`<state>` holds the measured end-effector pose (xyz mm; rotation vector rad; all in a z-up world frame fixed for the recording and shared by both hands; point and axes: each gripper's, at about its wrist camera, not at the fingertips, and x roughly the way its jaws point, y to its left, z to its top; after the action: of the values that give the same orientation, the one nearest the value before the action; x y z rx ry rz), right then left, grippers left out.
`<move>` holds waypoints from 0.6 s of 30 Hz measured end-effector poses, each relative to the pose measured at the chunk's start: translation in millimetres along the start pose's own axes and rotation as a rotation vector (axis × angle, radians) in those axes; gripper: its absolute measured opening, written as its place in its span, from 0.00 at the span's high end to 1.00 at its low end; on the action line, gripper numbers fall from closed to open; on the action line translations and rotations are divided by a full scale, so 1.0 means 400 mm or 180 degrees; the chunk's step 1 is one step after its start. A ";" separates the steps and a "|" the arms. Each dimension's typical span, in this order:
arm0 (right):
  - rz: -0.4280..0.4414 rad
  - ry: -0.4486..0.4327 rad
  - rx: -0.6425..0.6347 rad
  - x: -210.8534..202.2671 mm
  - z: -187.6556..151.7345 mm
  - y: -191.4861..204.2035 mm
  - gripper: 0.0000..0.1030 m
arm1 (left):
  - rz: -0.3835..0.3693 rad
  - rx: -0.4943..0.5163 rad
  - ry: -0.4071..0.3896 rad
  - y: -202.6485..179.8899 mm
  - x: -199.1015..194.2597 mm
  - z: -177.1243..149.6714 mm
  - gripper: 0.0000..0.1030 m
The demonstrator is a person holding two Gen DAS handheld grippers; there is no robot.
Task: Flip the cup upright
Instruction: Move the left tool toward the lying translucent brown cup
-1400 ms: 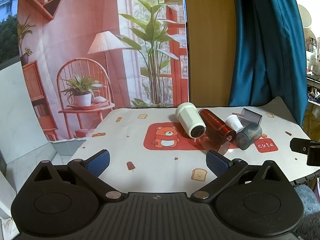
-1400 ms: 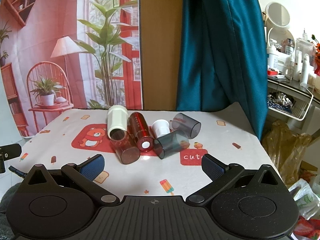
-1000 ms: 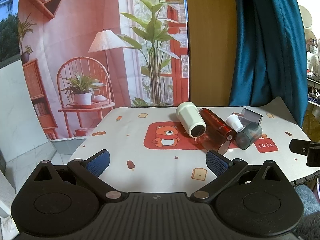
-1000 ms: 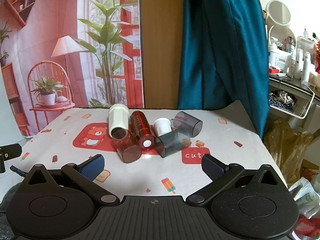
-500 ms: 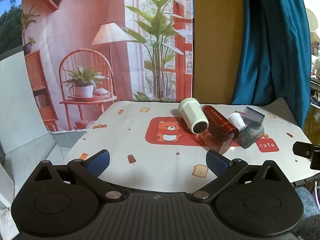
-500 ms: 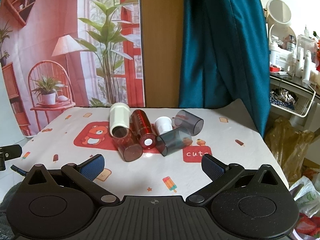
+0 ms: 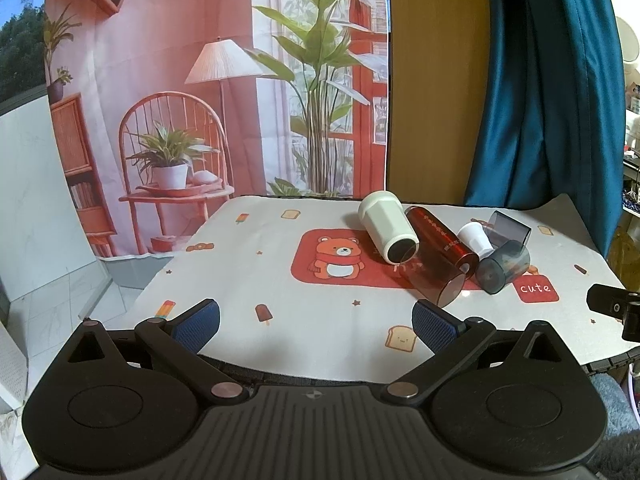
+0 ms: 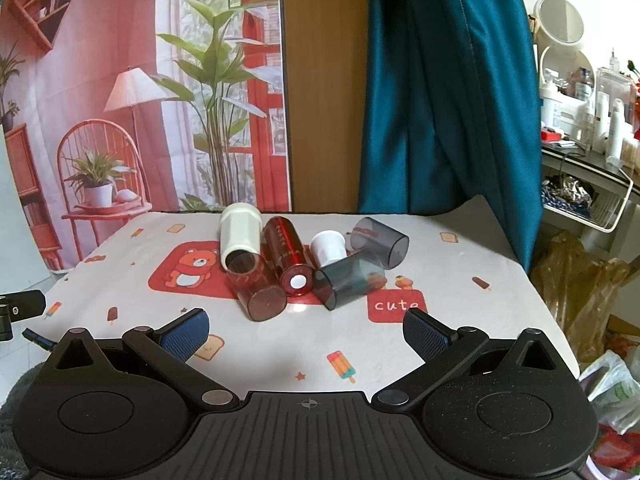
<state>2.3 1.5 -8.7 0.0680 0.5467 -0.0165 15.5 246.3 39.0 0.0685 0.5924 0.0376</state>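
Left gripper [image 7: 316, 322] and right gripper [image 8: 306, 331] both hung wide open, empty; cups [image 8: 256, 276] lay toppled, clustered on the mat [image 8: 280, 344].

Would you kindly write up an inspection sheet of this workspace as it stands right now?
Surface: table mat with bear and ice-lolly prints, flat.
Job's things: six cups on their sides in one huddle: cream cup, red tinted cup, red metal cup, small white cup, two grey cups.
Clutter: nothing seen.
Grippers: left claw open, empty; right claw open, empty.
Cables: black lead at the mat's left edge.
Surroundings: printed backdrop, teal curtain, toiletries shelf.
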 end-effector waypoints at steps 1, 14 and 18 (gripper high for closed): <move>0.0000 -0.0002 -0.0001 0.000 0.000 0.000 0.00 | 0.0008 0.0002 0.0004 0.000 -0.001 -0.001 0.00; 0.0139 0.0029 0.0060 0.064 0.051 -0.037 0.00 | -0.0009 0.0172 -0.0059 -0.023 0.058 0.042 0.00; 0.0121 0.0054 0.0066 0.121 0.060 -0.052 0.00 | -0.0019 0.0187 0.0087 -0.040 0.118 0.053 0.00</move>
<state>55.5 -20.8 -14.5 0.0990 0.5621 0.0153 66.6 231.9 29.2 0.1233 0.6210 0.0153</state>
